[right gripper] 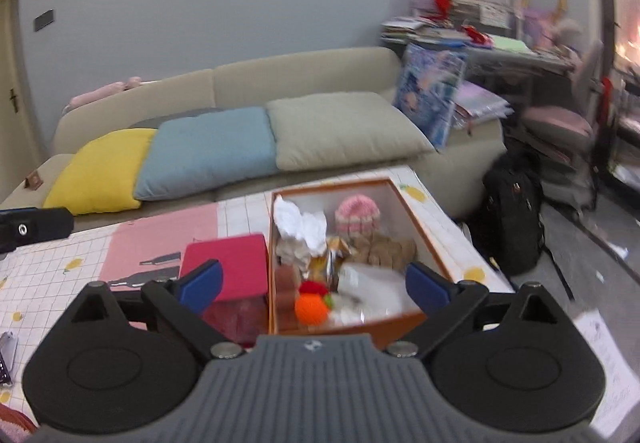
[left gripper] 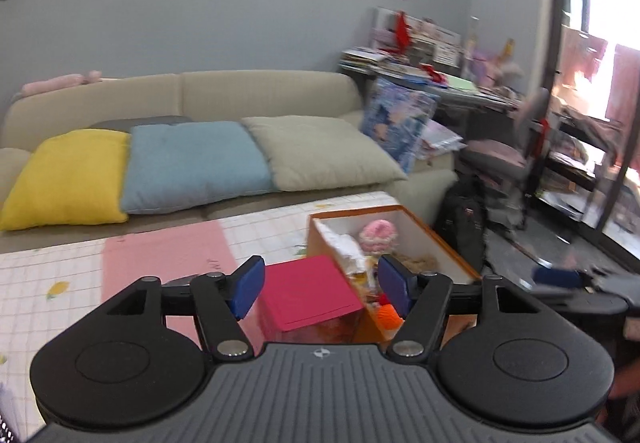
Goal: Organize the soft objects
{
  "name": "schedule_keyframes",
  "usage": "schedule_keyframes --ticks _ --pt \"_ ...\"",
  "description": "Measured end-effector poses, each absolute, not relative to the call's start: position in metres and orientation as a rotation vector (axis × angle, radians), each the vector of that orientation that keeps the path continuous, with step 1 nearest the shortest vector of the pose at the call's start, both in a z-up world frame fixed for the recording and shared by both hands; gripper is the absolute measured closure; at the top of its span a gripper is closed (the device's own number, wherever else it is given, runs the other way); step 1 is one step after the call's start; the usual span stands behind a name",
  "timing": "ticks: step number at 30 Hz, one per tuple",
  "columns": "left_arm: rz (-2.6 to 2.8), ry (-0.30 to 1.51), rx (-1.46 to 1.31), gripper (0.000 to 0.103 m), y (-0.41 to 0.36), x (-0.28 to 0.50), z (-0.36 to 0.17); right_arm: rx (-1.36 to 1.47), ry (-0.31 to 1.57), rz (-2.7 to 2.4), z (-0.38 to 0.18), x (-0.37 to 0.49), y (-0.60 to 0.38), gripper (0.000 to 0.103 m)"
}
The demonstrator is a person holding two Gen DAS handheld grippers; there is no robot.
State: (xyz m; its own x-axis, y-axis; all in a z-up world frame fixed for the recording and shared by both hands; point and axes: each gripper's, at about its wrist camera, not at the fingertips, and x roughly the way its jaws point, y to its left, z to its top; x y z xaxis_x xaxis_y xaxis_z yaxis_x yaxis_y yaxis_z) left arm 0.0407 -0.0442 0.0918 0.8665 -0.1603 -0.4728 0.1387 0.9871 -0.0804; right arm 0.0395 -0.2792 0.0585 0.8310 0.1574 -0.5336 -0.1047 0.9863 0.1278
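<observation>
An orange box (right gripper: pixel 424 227) with a white inside stands on the table and holds soft toys: a pink knitted piece (right gripper: pixel 356 209), a brown plush (right gripper: pixel 384 249), an orange knitted ball (right gripper: pixel 311 309), and crumpled white paper (right gripper: pixel 300 223). A red box (right gripper: pixel 232 263) stands against its left side. My right gripper (right gripper: pixel 316 283) is open and empty, above the box's near end. My left gripper (left gripper: pixel 322 285) is open and empty, above the red box (left gripper: pixel 308 289) and the orange box's (left gripper: pixel 432 239) left wall. The right gripper (left gripper: pixel 560 277) shows in the left wrist view at far right.
The table has a checked cloth with a pink patch (right gripper: pixel 160 239). Behind it a beige sofa (right gripper: pixel 304 71) carries yellow (right gripper: pixel 100 175), blue (right gripper: pixel 208 151) and beige (right gripper: pixel 344 131) cushions. A black backpack (right gripper: pixel 516 211) and a pink chair (right gripper: pixel 560 127) stand to the right.
</observation>
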Motion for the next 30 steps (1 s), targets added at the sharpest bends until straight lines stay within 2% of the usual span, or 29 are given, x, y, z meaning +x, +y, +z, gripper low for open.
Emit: schedule_keyframes --ticks 4,14,24,30 --pt "-0.111 0.483 -0.060 0.027 -0.043 0.037 0.075 0.006 0.652 0.164 0.037 0.032 -0.260 0.007" --pt "-0.007 0.717 -0.121 0.028 -0.026 0.036 0.022 -0.011 0.740 0.152 0.014 0.022 -0.245 0.003" --pt "-0.029 0.803 -0.058 0.027 -0.040 0.034 0.008 0.018 0.827 0.130 -0.002 0.030 -0.250 0.003" --pt "-0.017 0.809 -0.054 0.022 -0.040 0.034 0.009 0.000 0.814 0.138 0.001 0.028 -0.247 0.003"
